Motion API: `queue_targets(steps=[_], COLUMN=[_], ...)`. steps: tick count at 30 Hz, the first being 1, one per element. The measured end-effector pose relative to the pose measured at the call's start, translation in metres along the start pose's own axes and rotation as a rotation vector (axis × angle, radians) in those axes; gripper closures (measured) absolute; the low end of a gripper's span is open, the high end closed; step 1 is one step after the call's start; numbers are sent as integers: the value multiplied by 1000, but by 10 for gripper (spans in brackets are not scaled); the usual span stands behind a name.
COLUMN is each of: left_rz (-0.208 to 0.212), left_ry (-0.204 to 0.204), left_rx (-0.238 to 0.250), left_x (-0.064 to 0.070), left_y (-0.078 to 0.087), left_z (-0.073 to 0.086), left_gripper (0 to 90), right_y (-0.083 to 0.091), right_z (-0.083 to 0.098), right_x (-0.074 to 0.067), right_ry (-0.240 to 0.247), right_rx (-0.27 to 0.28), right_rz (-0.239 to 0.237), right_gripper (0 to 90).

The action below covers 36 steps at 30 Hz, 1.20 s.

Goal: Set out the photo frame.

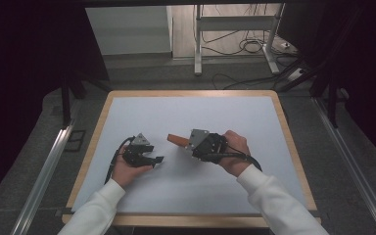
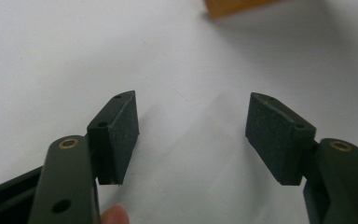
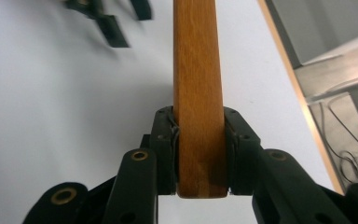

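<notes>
A brown wooden block (image 1: 176, 140) sticks out leftward from my right gripper (image 1: 188, 142), just above the white table top. In the right gripper view the wooden block (image 3: 199, 102) runs straight up the middle, and both pads press its sides, so my right gripper (image 3: 199, 149) is shut on it. My left gripper (image 1: 155, 160) rests low at the left, pointing right toward the block, with its jaws spread and nothing between them. The left gripper view shows my left gripper (image 2: 192, 133) open over bare white surface, and a corner of the wooden block (image 2: 235, 6) at the top edge.
The white table top (image 1: 215, 112) has a wooden rim (image 1: 191, 93). Beyond its far edge stand a metal frame (image 1: 198, 39) and cables (image 1: 247, 46) on the floor. Rails (image 1: 44, 171) run along both sides of the table.
</notes>
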<state>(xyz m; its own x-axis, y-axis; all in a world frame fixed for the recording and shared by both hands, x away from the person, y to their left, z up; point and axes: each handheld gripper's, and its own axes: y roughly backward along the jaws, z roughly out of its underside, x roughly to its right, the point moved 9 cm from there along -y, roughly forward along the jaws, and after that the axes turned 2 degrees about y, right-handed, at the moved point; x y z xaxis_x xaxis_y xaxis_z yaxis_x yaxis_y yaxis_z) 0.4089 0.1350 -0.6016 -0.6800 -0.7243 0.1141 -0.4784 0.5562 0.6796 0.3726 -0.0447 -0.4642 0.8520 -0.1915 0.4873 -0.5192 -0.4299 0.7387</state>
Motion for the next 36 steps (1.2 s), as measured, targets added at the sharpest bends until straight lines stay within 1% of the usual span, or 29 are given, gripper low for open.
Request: queue_targets(steps=[2,3,5,7,8,9,10,13,14,17,18,19,21,22,23,24,25,27,28,30,33,34,35,36], left_rz=[-2,-1,-2,6,13,19,19,18,18,18,19,19,18,19,19,18,19,20,20,20,22,22,21,21], left_ry=[0,-8,-6,-2,8,15,15,11,17,17,11,12,14,11,7,11,11,11,6,9,5,10,0,0], left_rx=[3,-4,-3,1,5,10,10,12,11,13,13,12,12,10,9,10,9,8,7,5,2,3,0,0], left_x=[0,0,1,2,3,5,5,5,5,4,4,4,4,4,4,4,4,5,5,5,5,5,5,5], left_y=[0,0,0,0,0,0,0,0,0,1,1,1,1,1,1,1,1,1,1,0,-1,-1,0,0], left_z=[0,0,0,-1,-1,-2,-2,-2,-2,-2,-3,-2,-2,-2,-2,-2,-2,-2,-2,-2,-2,-2,-1,-1], left_gripper=[343,343,343,341,341,341,340,339,338,337,336,336,335,334,334,334,334,333,333,333,333,333,332,332], right_y=[7,10,16,19,19,19,19,17,15,12,11,11,9,6,6,3,3,-1,-2,-5,-10,-12,-14,-15], right_z=[-1,-1,1,5,5,7,7,6,6,8,9,9,11,14,14,16,16,18,19,20,21,22,22,23], right_x=[-7,-10,-13,-14,-14,-11,-11,-5,0,10,14,14,21,27,27,32,32,37,39,44,50,52,54,55], right_ry=[-13,-16,-22,-23,-23,-33,-33,-53,-72,-103,-112,-112,-135,-155,-155,-163,-163,-173,-181,-198,-231,-239,-241,-246], right_rx=[12,18,27,43,43,49,49,66,71,68,69,69,69,69,69,66,66,63,65,68,79,84,82,79], right_rz=[-23,-36,-56,-63,-63,-48,-48,-25,-18,-2,4,4,14,24,24,34,34,40,42,42,26,26,30,31], right_gripper=[697,697,696,694,694,690,690,676,666,651,647,647,639,633,633,616,616,598,591,579,561,552,541,533])
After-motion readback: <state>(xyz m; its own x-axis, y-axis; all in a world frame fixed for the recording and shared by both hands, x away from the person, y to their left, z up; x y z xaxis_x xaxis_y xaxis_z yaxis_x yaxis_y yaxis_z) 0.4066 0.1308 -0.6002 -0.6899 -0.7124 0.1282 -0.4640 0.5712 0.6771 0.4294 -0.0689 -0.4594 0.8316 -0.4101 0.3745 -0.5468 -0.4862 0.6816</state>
